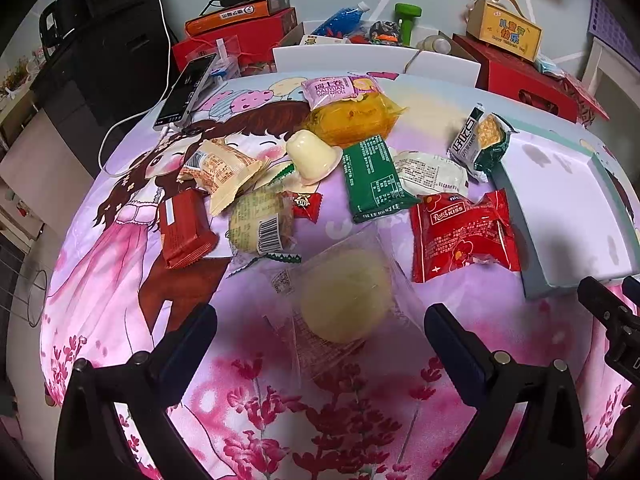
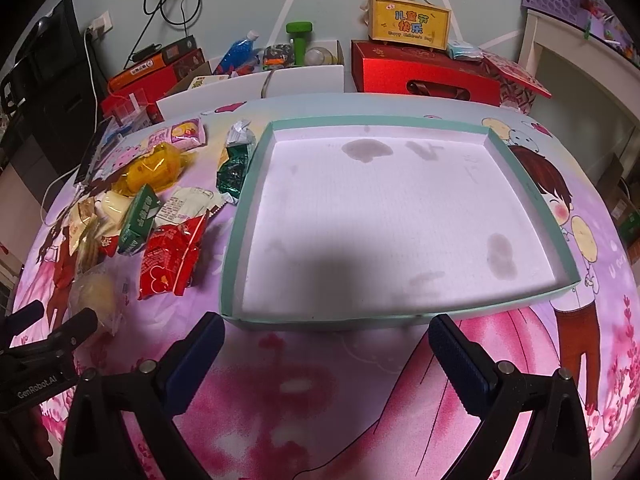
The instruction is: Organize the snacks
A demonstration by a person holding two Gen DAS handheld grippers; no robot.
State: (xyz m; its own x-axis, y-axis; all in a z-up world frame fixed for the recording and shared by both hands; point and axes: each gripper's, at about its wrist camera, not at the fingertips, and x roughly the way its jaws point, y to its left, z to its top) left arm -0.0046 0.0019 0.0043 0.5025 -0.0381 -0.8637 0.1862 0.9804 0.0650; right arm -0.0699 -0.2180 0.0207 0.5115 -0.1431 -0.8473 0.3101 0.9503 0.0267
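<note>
Snacks lie scattered on the cartoon-print cloth [image 1: 120, 264] to the left of the shallow box [image 2: 236, 236], whose white floor holds nothing. Lowest and nearest, the left gripper [image 1: 320, 332] hovers level over the cloth with its fingers spread wide around a pale round bun [image 1: 344, 296] in clear wrap, not touching it. Beside it, the right gripper [image 2: 326, 340] is likewise released, aimed at the box's near wall.
</note>
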